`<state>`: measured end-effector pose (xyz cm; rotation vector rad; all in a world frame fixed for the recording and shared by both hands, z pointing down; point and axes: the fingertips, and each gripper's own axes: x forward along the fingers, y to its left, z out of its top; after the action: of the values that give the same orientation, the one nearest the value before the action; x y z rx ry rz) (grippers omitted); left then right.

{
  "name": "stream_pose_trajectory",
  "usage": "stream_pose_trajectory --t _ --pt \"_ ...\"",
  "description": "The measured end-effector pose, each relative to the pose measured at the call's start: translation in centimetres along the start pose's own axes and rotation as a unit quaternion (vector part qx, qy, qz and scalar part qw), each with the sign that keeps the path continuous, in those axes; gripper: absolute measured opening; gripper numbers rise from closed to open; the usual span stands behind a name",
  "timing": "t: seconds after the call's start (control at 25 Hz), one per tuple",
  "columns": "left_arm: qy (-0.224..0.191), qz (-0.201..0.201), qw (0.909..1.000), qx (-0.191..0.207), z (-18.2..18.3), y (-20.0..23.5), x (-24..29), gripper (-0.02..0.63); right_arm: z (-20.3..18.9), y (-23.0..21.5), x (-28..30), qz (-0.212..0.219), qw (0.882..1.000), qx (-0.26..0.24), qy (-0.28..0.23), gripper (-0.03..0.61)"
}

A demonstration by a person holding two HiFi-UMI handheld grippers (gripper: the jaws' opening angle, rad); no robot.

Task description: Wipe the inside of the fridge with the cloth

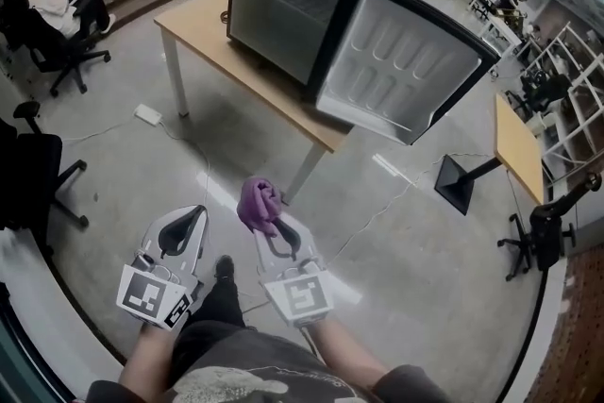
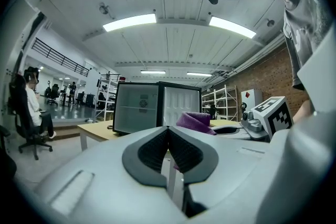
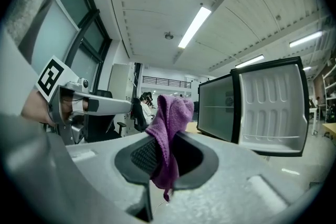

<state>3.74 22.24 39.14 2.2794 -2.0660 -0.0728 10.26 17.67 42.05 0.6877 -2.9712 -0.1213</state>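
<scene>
Wooden worktop [image 1: 203, 28] on white legs, well ahead of left tool [image 1: 196, 212], slightly to its right. Carries a black mini fridge [image 1: 283, 5], door [image 1: 406, 66] swung open past the worktop edge. Below the tool, grey floor [image 1: 406, 241] with white power strip [image 1: 148, 114] and cable.

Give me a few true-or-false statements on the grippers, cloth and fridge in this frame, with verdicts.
1. The right gripper is shut on the purple cloth. True.
2. The left gripper holds a sponge. False: its jaws are together with nothing between them.
3. The fridge door is closed. False: it stands wide open.
4. The mini fridge stands on a wooden table. True.
5. The cloth is touching the fridge's inside. False: it is held out in front of the person, away from the table.
</scene>
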Motion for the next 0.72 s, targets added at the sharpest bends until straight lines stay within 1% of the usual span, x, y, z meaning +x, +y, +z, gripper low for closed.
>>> stream_pose_trajectory --t 0.12,0.36,0.6,0.72 --pt "0.002 -0.006 1.0 0.001 0.4 2.7 2.8 0.018 -0.1 -1.4 4.0 -0.002 1.0 0.002 0.007 0.038" --pt "0.015 -0.019 0.9997 -0.007 0.0 7.8 7.8 0.018 0.5 -4.4 11.4 -0.024 1.0 0.014 0.0 0.038" --pt "0.007 -0.032 0.9995 0.004 1.8 13.0 12.9 0.018 1.4 -7.0 17.9 -0.039 0.999 0.016 0.004 0.038" --pt "0.001 -0.031 0.9995 0.009 2.5 15.2 14.3 0.018 1.6 -7.9 19.8 -0.051 0.999 0.015 0.004 0.038"
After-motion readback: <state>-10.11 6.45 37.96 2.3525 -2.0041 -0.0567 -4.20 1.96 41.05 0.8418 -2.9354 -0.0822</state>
